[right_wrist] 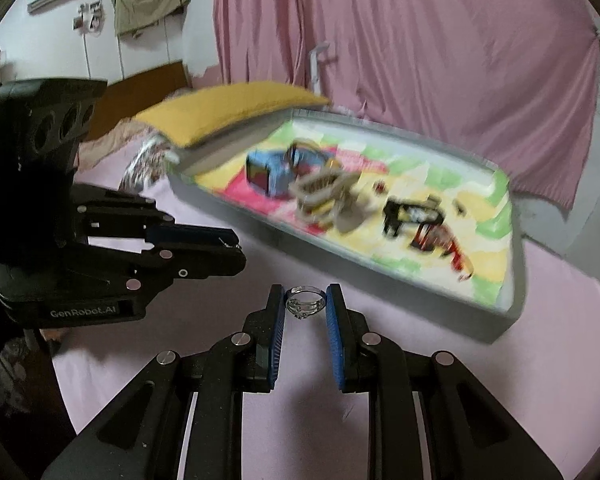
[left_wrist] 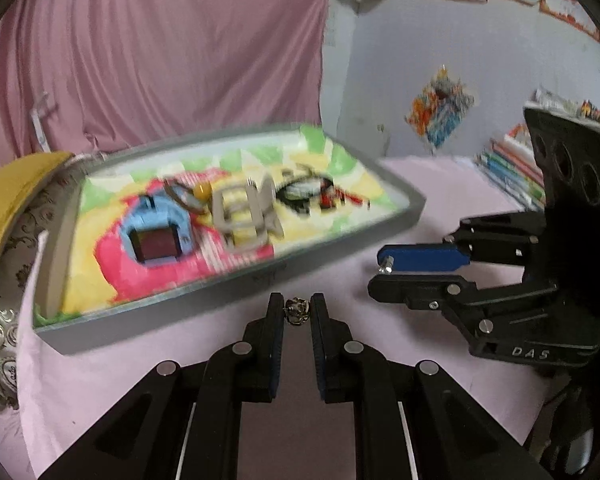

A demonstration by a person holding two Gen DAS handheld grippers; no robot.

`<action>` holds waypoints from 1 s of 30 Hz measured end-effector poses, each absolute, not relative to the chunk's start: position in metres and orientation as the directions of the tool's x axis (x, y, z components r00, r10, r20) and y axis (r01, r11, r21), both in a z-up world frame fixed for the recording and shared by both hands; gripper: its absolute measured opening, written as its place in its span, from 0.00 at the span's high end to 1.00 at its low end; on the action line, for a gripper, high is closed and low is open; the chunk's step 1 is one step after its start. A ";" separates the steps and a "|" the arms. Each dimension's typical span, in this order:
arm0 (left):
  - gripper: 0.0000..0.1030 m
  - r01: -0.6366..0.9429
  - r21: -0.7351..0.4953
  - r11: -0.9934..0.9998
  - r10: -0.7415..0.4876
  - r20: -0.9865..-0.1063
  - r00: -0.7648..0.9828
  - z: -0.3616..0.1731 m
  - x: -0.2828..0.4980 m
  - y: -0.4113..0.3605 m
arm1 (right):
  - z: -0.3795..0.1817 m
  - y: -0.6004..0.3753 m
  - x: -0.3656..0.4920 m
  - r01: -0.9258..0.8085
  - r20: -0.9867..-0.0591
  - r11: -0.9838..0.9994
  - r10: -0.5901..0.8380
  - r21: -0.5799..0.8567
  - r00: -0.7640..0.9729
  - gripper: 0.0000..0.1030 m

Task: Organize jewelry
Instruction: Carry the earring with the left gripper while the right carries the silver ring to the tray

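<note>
My left gripper (left_wrist: 297, 305) is shut on a small silver jewel (left_wrist: 297, 312), pinched at its fingertips above the pink cloth. My right gripper (right_wrist: 305, 295) is shut on a silver ring (right_wrist: 305, 303), which is held flat between the blue pads. Just beyond both lies a grey-rimmed tray (left_wrist: 160, 312) (right_wrist: 340, 256) with a colourful liner. It holds a blue watch (left_wrist: 160, 236) (right_wrist: 272, 172), a beige claw clip (left_wrist: 244, 216) (right_wrist: 324, 196) and blurred dark pieces. Each wrist view shows the other gripper side on: the right (left_wrist: 384, 276) and the left (right_wrist: 236, 250).
A yellow cushion (left_wrist: 16, 188) (right_wrist: 236, 108) rests against the tray's far left end. Stacked books (left_wrist: 512, 168) lie at the back right. A pink curtain (right_wrist: 420, 60) hangs behind. The pink cloth (right_wrist: 420, 380) covers the surface around the tray.
</note>
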State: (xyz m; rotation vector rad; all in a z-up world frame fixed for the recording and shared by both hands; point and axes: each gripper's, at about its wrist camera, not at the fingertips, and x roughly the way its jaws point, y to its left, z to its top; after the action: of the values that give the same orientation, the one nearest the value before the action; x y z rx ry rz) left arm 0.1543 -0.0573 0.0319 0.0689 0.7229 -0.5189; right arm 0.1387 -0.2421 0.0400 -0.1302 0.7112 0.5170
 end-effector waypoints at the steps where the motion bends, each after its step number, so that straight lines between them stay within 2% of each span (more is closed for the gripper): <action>1: 0.88 0.471 -0.115 0.874 -0.431 -0.632 0.644 0.035 0.154 -0.056 | 0.044 -0.243 0.138 -0.488 -0.637 0.871 0.407 0.054 0.655 0.82; 8: 0.88 0.394 -0.129 0.910 -0.407 -0.459 0.790 0.066 0.160 -0.049 | 0.080 -0.255 0.131 -0.414 -0.475 0.908 0.396 0.072 0.786 0.82; 14: 0.88 0.315 -0.102 0.944 -0.331 -0.317 0.889 0.085 0.163 -0.055 | 0.103 -0.263 0.133 -0.334 -0.337 0.938 0.345 0.093 0.876 0.82; 19: 0.88 0.265 -0.124 0.956 -0.287 -0.228 0.930 0.097 0.175 -0.059 | 0.110 -0.271 0.141 -0.266 -0.276 0.959 0.283 0.098 0.919 0.82; 25: 0.88 0.226 -0.089 0.970 -0.240 -0.199 0.950 0.100 0.193 -0.068 | 0.104 -0.275 0.164 -0.237 -0.246 0.968 0.250 0.081 0.936 0.82; 30: 0.88 0.223 -0.090 0.971 -0.238 -0.243 0.940 0.092 0.213 -0.076 | 0.094 -0.272 0.184 -0.222 -0.272 0.972 0.235 0.080 0.933 0.82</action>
State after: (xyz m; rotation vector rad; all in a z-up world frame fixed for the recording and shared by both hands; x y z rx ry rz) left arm 0.2130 -0.0757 0.0917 -0.0611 0.2558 -0.2355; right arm 0.1844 -0.2717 0.0936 0.0484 0.2839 0.2337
